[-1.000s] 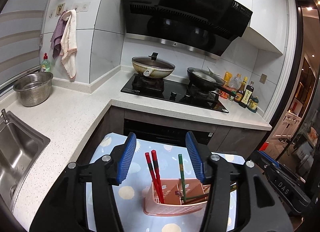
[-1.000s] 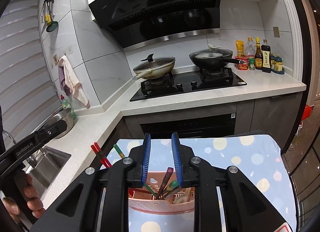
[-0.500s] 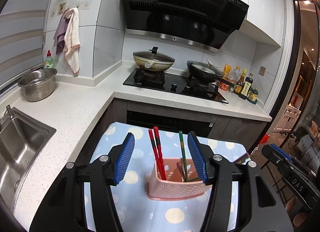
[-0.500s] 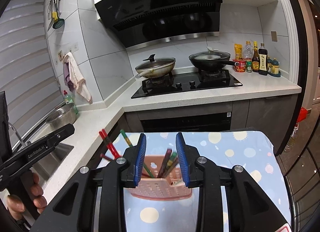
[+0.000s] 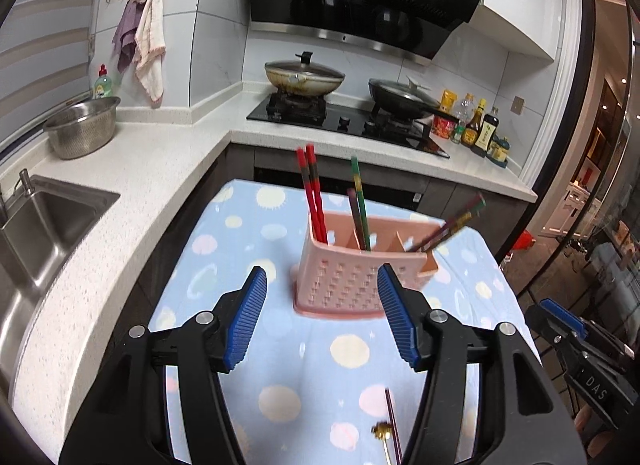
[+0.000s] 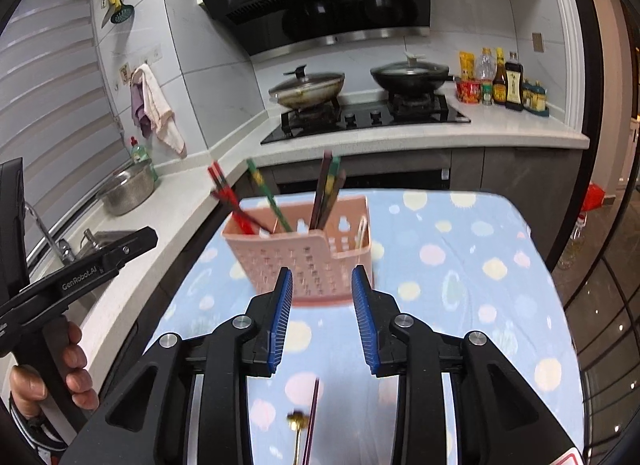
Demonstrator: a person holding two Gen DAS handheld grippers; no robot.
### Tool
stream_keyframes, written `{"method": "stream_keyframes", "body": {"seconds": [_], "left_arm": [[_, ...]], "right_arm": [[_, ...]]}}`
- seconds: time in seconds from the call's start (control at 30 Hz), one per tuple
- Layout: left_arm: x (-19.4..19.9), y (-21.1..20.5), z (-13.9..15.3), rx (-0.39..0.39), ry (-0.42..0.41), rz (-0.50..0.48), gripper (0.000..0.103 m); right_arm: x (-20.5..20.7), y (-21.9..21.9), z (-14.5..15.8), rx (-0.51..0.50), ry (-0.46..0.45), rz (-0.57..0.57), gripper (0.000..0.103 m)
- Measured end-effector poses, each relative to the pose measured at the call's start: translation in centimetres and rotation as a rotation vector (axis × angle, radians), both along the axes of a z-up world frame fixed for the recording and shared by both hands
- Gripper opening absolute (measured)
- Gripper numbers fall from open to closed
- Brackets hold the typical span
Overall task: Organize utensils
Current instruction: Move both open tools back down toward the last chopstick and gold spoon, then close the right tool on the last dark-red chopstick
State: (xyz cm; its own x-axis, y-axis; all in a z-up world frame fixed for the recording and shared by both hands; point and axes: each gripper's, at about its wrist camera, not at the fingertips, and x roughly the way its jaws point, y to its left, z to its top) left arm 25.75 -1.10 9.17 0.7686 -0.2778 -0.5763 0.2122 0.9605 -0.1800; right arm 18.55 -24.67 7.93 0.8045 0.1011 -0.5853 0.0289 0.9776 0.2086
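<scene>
A pink perforated utensil holder (image 5: 352,277) (image 6: 296,261) stands on a blue dotted cloth (image 5: 236,249). Red chopsticks (image 5: 314,193) fill its left compartment, a green one (image 5: 359,201) stands in the middle, and dark ones (image 5: 452,225) lean out to the right. My left gripper (image 5: 321,277) is open and empty, just short of the holder. In the right wrist view my right gripper (image 6: 322,277) is also open and empty, its jaws narrower. Below both grippers, a loose dark chopstick (image 6: 312,417) (image 5: 392,421) and a gold-headed spoon (image 6: 298,425) (image 5: 382,435) lie on the cloth.
A white counter (image 5: 132,185) wraps the left and back, with a sink (image 5: 44,225), a steel bowl (image 5: 82,127), a hob with two pans (image 5: 344,113) and sauce bottles (image 5: 476,129). A hand (image 6: 60,377) grips the left gripper's handle.
Both grippers have drawn back from the holder and sunk lower. The loose chopstick and gold spoon have come into view below them. The right jaws stand a little wider.
</scene>
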Motion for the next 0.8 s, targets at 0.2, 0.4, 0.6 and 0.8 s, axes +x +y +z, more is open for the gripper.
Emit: {"method": "stream_keyframes", "body": {"seconds": [0.2, 0.4, 0.6, 0.8], "left_arm": [[-3.0, 0.7, -3.4, 0.005, 0.073, 0.0, 0.056], [-5.8, 1.0, -7.9, 0.025, 0.169, 0.014, 0.057], [-8.2, 1.0, -11.6, 0.056, 0.252, 0.018, 0.057], [-10.4, 0.9, -13.9, 0.081, 0.31, 0.013, 0.057]], "right_arm": [[-4.2, 1.1, -4.6, 0.016, 0.11, 0.008, 0.03], [-7.6, 2.6, -9.4, -0.003, 0.229, 0.034, 0.03], [-10.5, 4.3, -12.7, -0.017, 0.304, 0.077, 0.03], [-11.9, 5.7, -14.7, -0.036, 0.356, 0.12, 0.03]]}}
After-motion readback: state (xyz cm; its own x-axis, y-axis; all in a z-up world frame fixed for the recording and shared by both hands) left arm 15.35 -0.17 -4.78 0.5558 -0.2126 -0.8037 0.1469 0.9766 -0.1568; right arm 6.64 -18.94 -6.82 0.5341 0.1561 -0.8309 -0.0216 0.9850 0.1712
